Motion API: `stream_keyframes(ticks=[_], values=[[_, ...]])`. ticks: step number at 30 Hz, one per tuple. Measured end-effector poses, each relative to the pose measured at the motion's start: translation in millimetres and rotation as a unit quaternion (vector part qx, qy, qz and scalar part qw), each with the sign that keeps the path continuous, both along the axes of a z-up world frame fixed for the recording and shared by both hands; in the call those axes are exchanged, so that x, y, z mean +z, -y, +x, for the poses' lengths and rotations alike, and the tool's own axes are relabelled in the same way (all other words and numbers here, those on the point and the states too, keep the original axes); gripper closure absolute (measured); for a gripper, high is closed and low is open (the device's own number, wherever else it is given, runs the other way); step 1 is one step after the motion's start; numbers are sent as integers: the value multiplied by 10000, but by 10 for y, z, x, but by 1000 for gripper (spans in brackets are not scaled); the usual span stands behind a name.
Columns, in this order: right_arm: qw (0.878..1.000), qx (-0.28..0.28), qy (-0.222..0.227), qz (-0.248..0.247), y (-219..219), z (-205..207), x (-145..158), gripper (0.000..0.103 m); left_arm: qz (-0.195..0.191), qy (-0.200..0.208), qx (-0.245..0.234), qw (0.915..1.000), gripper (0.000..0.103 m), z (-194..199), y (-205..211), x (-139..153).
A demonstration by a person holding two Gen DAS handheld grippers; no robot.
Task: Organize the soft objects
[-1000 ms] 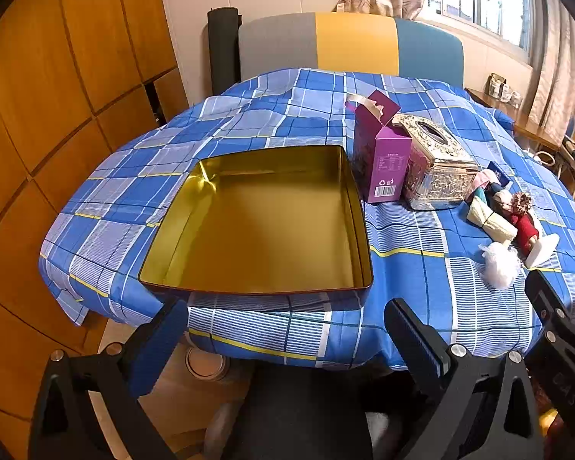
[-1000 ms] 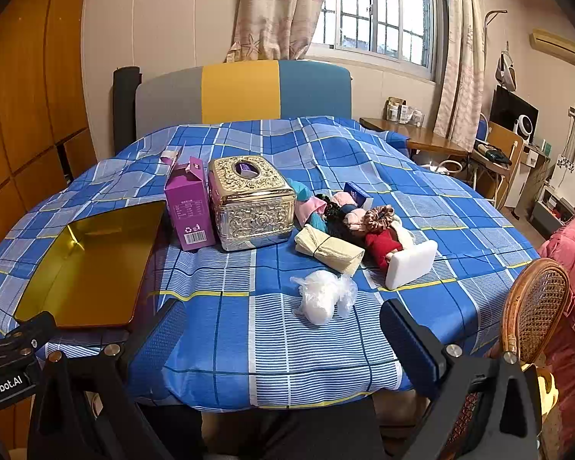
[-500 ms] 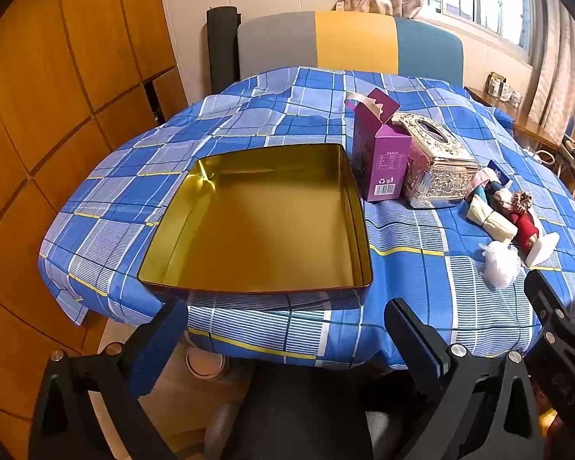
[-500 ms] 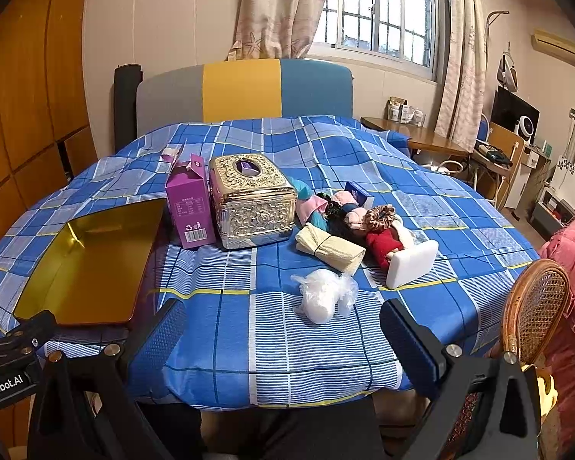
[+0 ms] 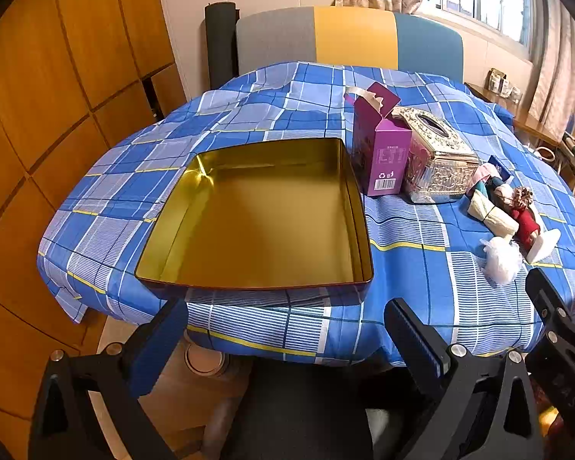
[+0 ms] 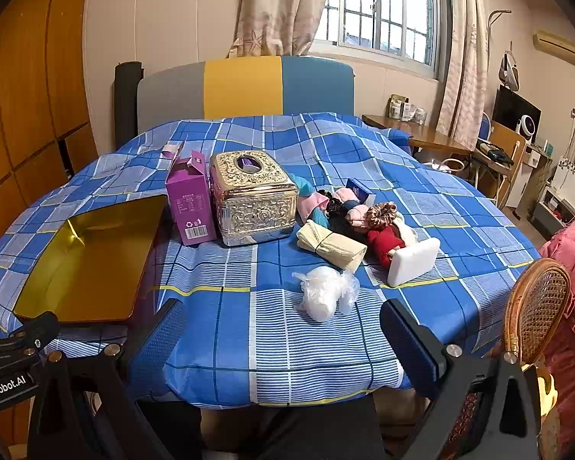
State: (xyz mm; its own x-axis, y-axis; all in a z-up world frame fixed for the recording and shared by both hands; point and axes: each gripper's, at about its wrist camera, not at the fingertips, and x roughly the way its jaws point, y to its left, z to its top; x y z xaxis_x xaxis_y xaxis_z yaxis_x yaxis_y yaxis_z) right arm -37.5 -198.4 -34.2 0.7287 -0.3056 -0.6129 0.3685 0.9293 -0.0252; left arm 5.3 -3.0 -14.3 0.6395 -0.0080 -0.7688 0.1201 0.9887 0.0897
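Observation:
An empty gold tin tray (image 5: 349, 191) (image 6: 142, 245) lies on the blue checked tablecloth at the table's front left. A heap of soft things lies to its right: a cream rolled cloth (image 6: 331, 243) (image 5: 492, 216), a red piece (image 6: 383, 243), a brown scrunchie (image 6: 381, 212), pink and teal pieces (image 6: 312, 201), a white sponge block (image 6: 414, 260) and a white plastic-wrapped wad (image 6: 324, 295) (image 5: 500, 258). My left gripper (image 5: 283, 337) is open and empty, off the table's front edge below the tray. My right gripper (image 6: 280, 341) is open and empty, before the wad.
A purple carton (image 6: 191, 203) (image 5: 379, 153) and an ornate gold tissue box (image 6: 253, 195) (image 5: 437, 157) stand between tray and heap. A colour-block chair back (image 6: 245, 88) stands behind the table. A rattan chair (image 6: 536, 303) is at the right; wooden panels (image 5: 38, 115) at the left.

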Motion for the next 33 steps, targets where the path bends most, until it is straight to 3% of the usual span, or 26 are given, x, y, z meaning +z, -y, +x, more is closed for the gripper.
stream_keyframes(ticks=[15, 21, 33], values=[[9997, -159, -67, 154, 170, 35, 34, 0, 143, 16, 41, 9999, 0, 76, 78, -41], [9995, -161, -139, 222, 319, 74, 31, 0, 216, -53, -186, 9996, 0, 134, 217, -76], [9957, -855, -126, 341, 925, 7, 31, 0, 335, 25, -428, 9985, 0, 202, 583, -51]])
